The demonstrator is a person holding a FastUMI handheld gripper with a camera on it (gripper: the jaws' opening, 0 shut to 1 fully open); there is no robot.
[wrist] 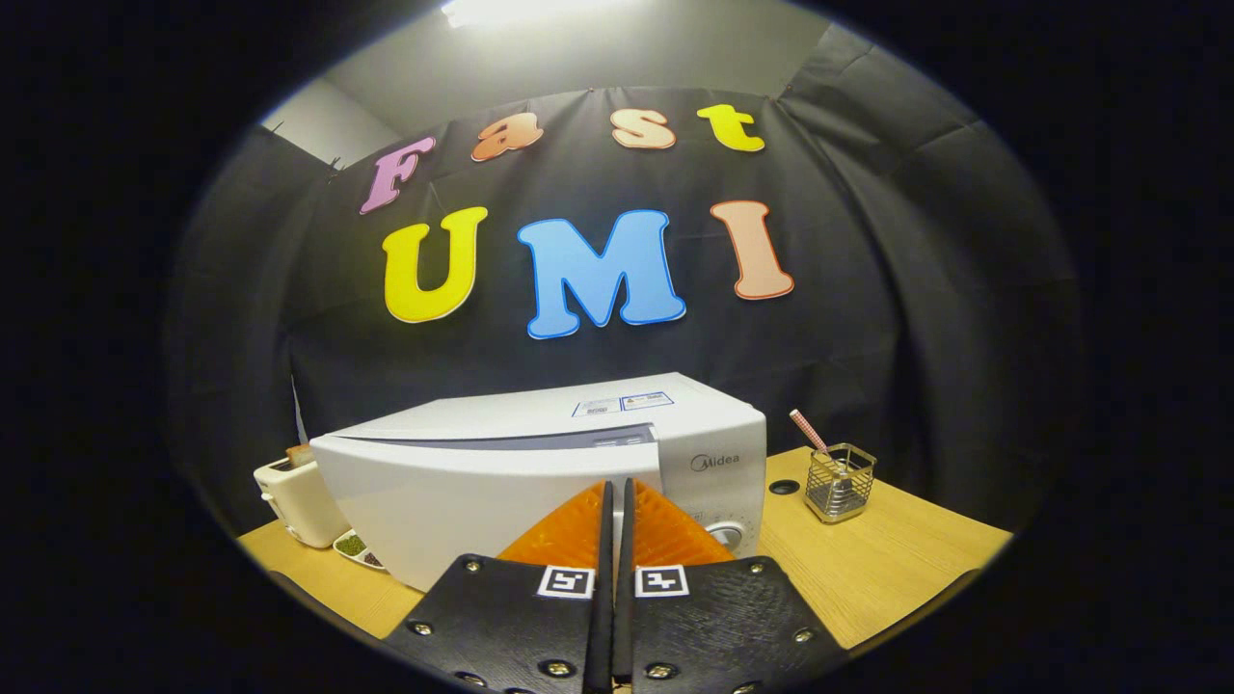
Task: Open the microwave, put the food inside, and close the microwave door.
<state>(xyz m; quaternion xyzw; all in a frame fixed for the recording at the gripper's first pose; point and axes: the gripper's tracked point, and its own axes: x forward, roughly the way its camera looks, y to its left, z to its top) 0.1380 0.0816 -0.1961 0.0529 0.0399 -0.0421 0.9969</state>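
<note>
Gripper view is showing the gripper (617, 487) clenched, fingers together and grasping nothing. Just ahead, the microwave (501, 472) is sitting on the worktop (868, 559), its door looking closed.

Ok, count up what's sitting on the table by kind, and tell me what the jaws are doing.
Microwave: 1, white, door not fully shut
Toaster: 1, left of the microwave
Small dish: 1, in front of the toaster
Wire holder: 1, right of the microwave, with a striped stick in it
Total: 4
Gripper: jaws shut, empty, pointing at the microwave front.
</note>
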